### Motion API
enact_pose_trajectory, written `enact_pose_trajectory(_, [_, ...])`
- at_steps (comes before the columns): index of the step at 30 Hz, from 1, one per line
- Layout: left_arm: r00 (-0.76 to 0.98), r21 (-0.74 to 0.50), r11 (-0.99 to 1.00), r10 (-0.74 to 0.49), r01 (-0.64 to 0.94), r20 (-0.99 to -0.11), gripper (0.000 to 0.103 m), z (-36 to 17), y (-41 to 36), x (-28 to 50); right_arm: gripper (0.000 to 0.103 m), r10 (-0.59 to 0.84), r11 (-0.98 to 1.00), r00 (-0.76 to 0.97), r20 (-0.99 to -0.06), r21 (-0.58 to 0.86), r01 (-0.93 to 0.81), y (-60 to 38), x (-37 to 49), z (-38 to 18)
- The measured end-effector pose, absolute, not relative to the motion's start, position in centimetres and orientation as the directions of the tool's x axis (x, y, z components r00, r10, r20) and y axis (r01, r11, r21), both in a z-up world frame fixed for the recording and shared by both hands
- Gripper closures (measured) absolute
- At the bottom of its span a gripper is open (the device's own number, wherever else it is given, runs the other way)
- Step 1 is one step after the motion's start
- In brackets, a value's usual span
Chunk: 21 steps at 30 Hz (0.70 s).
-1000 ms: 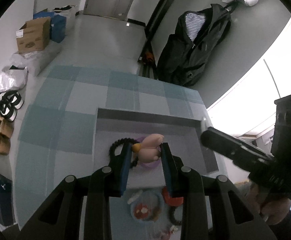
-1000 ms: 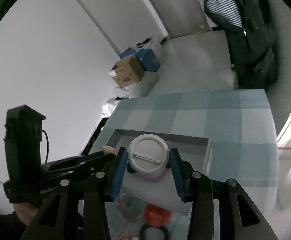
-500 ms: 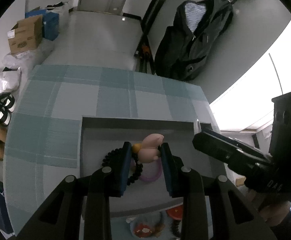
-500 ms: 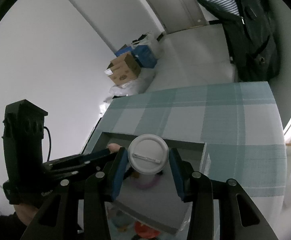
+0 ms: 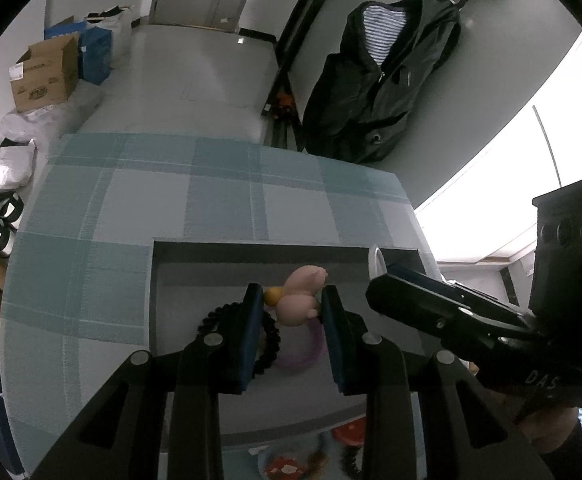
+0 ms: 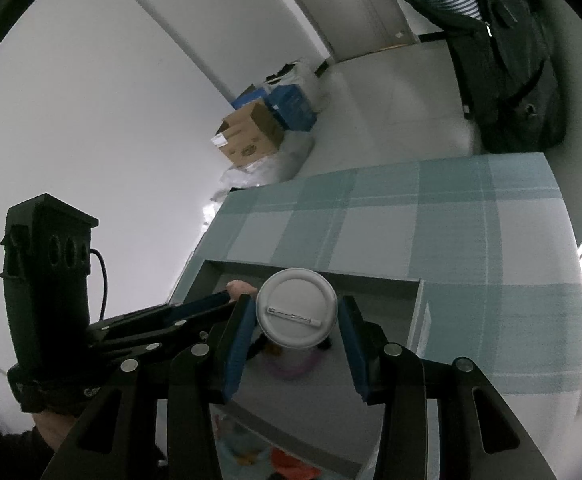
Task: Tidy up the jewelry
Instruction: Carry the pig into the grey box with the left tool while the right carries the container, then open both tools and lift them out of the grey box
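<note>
- My left gripper is clamped on a pink figure charm with a small yellow piece at its side; I hold it above the grey tray.
- Below it, on the tray floor: a black beaded bracelet and a pale purple ring bracelet, touching or overlapping; I can't tell which.
- My right gripper grips a round white pin badge, back side up with the pin bar showing, also over the tray.
- The tray sits on a blue-grey checked tablecloth.
- More trinkets lie near the tray's close edge, including an orange-red piece; blurred.
</note>
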<state>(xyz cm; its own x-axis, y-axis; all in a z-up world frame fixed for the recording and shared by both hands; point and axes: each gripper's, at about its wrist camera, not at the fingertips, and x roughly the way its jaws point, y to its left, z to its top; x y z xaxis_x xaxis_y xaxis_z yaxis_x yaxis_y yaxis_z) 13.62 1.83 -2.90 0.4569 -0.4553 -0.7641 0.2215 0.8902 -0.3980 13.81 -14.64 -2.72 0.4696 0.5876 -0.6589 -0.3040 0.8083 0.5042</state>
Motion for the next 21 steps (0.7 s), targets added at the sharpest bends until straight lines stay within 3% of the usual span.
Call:
enact_pose_trajectory(10, [0.465,-0.400,0.887,-0.462,0.231,-0.755,0.076,-2.7,1.8,13.8,0.059,0.565,0.824,0.503,-0.654,0.473,-0.311,-14.4,13.5,-2.3])
enact_pose_trajectory(21, [0.523,-0.387,0.895,-0.445,0.223,-0.728,0.054,-1.9,2.6,12.9,0.056,0.552,0.829,0.556,-0.621,0.484,-0.281,-16.2,13.1,-1.8])
